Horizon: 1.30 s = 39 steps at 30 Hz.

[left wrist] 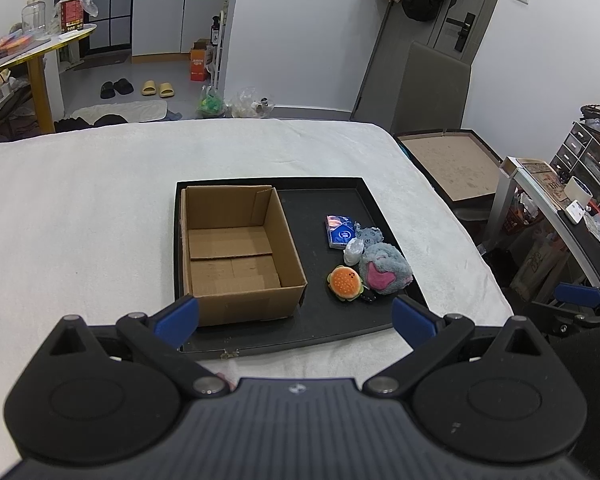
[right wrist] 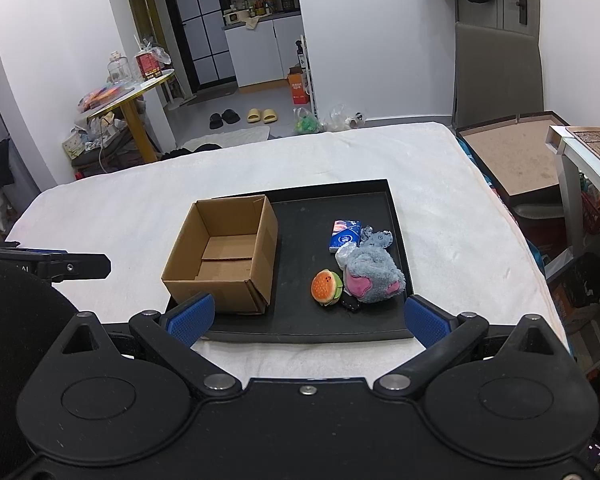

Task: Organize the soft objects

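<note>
On the black tray, I note an empty cardboard box beside the plush burger; both tongs, left and right, are released.

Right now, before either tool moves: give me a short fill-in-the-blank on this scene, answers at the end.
1. The brown cardboard box on the black rectangular tray holds ____ objects.
2. The orange burger-shaped plush toy lies to the ____ of the box in both views.
3. The left tool and the right tool both have their blue-padded jaws ____.
4. The blue tissue packet sits ____ from the cameras than the grey-and-pink plush toy.

Answers: no; right; open; farther
</note>
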Each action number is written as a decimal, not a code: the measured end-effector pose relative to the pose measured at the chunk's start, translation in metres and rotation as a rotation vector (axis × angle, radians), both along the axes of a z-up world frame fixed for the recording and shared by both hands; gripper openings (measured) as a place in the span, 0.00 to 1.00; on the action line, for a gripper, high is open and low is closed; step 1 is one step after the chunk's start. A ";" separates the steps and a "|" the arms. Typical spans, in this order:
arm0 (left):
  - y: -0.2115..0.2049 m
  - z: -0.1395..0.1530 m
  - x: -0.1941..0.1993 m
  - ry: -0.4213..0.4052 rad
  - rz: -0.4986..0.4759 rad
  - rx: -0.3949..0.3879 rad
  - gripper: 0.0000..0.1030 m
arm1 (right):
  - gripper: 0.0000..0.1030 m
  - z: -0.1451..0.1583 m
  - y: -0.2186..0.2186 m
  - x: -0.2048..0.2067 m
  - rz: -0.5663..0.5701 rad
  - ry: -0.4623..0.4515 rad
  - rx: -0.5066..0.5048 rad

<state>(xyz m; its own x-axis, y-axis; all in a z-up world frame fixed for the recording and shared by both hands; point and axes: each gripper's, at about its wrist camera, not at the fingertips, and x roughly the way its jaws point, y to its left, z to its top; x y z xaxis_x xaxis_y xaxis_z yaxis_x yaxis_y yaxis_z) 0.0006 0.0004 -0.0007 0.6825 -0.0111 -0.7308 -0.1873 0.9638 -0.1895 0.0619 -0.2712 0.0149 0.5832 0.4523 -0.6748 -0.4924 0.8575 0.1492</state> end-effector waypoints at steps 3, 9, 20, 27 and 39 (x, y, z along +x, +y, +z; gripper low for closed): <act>0.000 0.000 0.000 -0.001 0.000 0.000 0.99 | 1.00 0.000 0.000 0.001 0.000 0.000 0.001; 0.001 -0.001 0.000 0.001 0.000 -0.003 0.99 | 1.00 -0.002 -0.001 0.000 0.000 0.007 0.011; 0.004 0.000 0.001 -0.009 -0.003 -0.004 0.99 | 1.00 -0.002 -0.003 0.001 -0.006 0.003 0.035; 0.013 -0.003 0.001 -0.021 -0.001 0.015 0.99 | 1.00 -0.013 -0.007 0.012 -0.044 0.016 0.053; 0.037 -0.020 0.018 -0.007 0.049 -0.018 0.99 | 1.00 -0.037 -0.008 0.036 -0.070 0.055 0.055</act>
